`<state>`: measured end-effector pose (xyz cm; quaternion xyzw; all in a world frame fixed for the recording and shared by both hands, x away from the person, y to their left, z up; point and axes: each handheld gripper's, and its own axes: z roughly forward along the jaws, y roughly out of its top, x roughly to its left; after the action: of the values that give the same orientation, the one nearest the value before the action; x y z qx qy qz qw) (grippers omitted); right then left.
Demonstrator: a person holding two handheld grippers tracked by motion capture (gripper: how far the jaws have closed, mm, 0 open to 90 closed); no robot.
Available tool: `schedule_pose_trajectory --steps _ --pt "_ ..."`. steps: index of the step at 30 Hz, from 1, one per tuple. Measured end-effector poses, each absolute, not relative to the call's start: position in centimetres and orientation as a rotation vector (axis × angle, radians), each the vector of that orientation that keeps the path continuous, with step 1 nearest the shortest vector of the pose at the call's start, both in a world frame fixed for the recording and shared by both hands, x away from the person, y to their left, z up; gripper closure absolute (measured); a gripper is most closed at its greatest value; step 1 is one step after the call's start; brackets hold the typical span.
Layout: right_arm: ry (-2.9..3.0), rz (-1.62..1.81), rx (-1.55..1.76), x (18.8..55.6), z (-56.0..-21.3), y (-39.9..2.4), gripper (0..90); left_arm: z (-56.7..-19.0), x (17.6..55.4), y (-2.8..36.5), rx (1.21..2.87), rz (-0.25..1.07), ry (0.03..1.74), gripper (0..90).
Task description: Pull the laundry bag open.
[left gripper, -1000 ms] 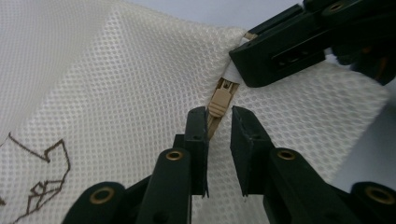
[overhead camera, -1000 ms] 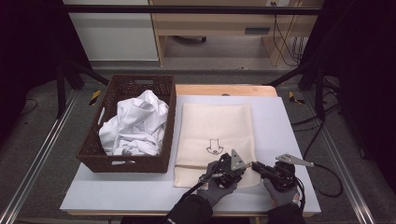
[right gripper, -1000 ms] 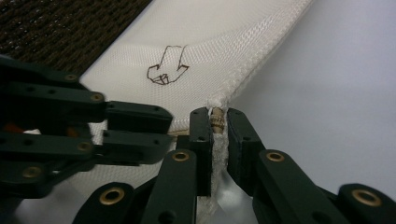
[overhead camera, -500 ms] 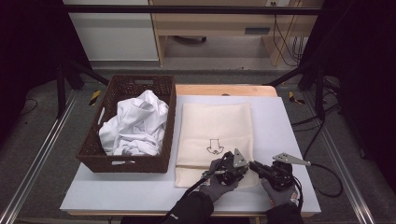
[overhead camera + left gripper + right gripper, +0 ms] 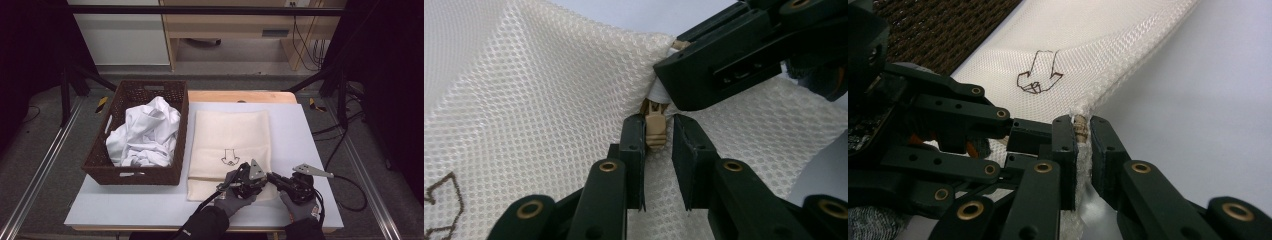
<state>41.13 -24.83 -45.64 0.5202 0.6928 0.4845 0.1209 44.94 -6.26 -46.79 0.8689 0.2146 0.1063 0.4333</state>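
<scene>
A cream mesh bag (image 5: 231, 132) with a dark arrow sketch (image 5: 1040, 75) lies flat on the table, and both grippers meet at its near right corner. My left gripper (image 5: 658, 137) has the tan zipper pull (image 5: 656, 127) between its pads. Its jaws have just been opening, and a thin gap shows beside the pull. My right gripper (image 5: 1083, 132) is shut on the bag's corner edge (image 5: 1079, 122), right beside the pull. In the high view, the left gripper (image 5: 263, 178) and right gripper (image 5: 270, 176) point at each other, tips almost touching.
A dark wicker basket (image 5: 100, 165) holding crumpled white cloth (image 5: 145, 132) stands left of the bag, its wall close to the bag's left edge. The pale table top (image 5: 310, 135) runs on to the right. Metal rails flank the table.
</scene>
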Motion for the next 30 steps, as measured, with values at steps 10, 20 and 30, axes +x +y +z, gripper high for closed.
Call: schedule_pose_trajectory --steps 10,20,30 --pt "2.017 1.391 1.520 41.29 -45.69 -24.97 76.3 -46.67 44.84 -6.18 2.186 0.275 0.541 80.9" --pt "2.043 1.347 1.526 41.43 -45.65 -24.73 82.5 -46.73 44.77 -6.17 2.193 0.270 0.568 81.1" --pt "2.027 1.322 1.532 41.27 -45.48 -24.70 83.2 -46.85 44.54 -5.92 2.218 0.293 0.571 81.2"
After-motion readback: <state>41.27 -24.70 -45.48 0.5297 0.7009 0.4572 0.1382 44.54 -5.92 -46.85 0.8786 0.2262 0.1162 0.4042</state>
